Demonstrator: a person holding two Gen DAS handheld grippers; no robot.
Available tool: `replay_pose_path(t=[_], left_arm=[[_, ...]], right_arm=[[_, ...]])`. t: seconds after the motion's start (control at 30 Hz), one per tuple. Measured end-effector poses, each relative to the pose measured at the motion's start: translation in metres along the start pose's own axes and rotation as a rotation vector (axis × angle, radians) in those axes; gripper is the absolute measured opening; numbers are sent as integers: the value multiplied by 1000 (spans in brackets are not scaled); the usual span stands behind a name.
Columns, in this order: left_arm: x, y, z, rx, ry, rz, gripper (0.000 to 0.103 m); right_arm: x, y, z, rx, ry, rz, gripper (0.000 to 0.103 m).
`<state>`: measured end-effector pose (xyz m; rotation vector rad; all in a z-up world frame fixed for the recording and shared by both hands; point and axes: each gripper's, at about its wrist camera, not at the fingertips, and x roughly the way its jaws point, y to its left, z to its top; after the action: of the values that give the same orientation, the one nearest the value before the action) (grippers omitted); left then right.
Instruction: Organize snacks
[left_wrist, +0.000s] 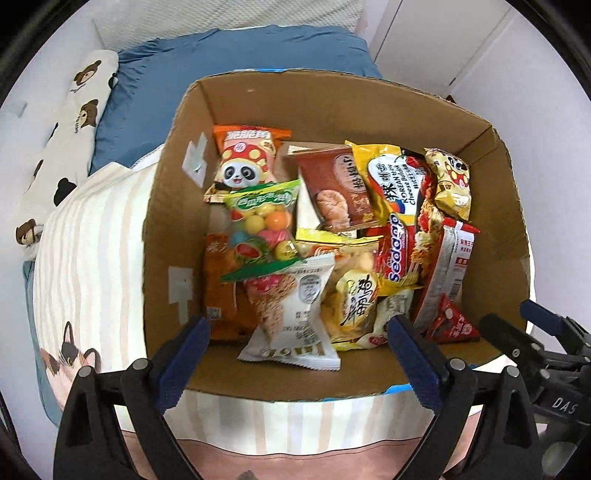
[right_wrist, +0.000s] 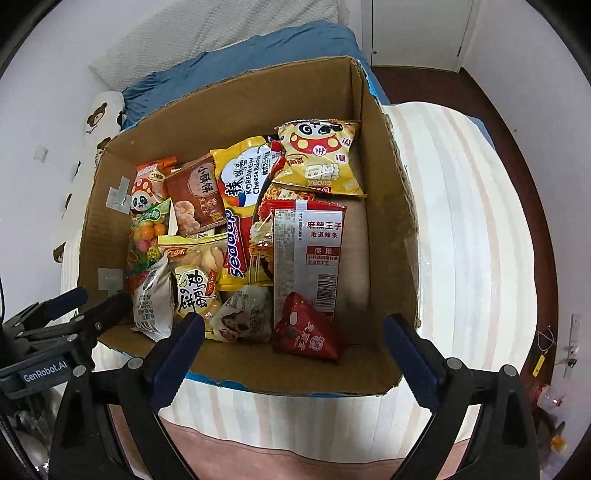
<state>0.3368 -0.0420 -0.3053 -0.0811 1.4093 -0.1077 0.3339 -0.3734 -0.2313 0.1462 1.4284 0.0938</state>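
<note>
A striped bed (right_wrist: 461, 221) carries 1 open cardboard box (right_wrist: 391, 192) of snacks.

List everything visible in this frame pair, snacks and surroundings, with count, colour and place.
cardboard box: 1, brown, on the striped cover
panda snack bag: 1, orange, far left in box
gumball bag: 1, clear with green ends, left side
white snack packet: 1, near left
Sedaap noodle pack: 1, yellow and red, centre
Guoba bag: 1, yellow, far right
red triangular packet: 1, near right
striped cover: 1, cream
blue bedding: behind box
left hand-held gripper: open, above box
right hand-held gripper: open, above box
</note>
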Motion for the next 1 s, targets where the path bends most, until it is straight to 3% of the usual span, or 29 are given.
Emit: replay_pose_path(t=[0.2, 0.4, 0.77, 1.0], left_arm=[[-11, 1, -10, -11, -41, 2, 98], [-45, 1, -30, 0, -182, 60, 98], [-117, -8, -109, 35, -405, 116, 98], [-158, -14, -164, 48, -488, 121, 98]], right_arm=[[-13, 3, -8, -6, -39, 7, 100], [-46, 8, -28, -28, -145, -2, 100], [-123, 17, -103, -71, -353, -22, 103], [-162, 18, -158, -70, -430, 4, 103]])
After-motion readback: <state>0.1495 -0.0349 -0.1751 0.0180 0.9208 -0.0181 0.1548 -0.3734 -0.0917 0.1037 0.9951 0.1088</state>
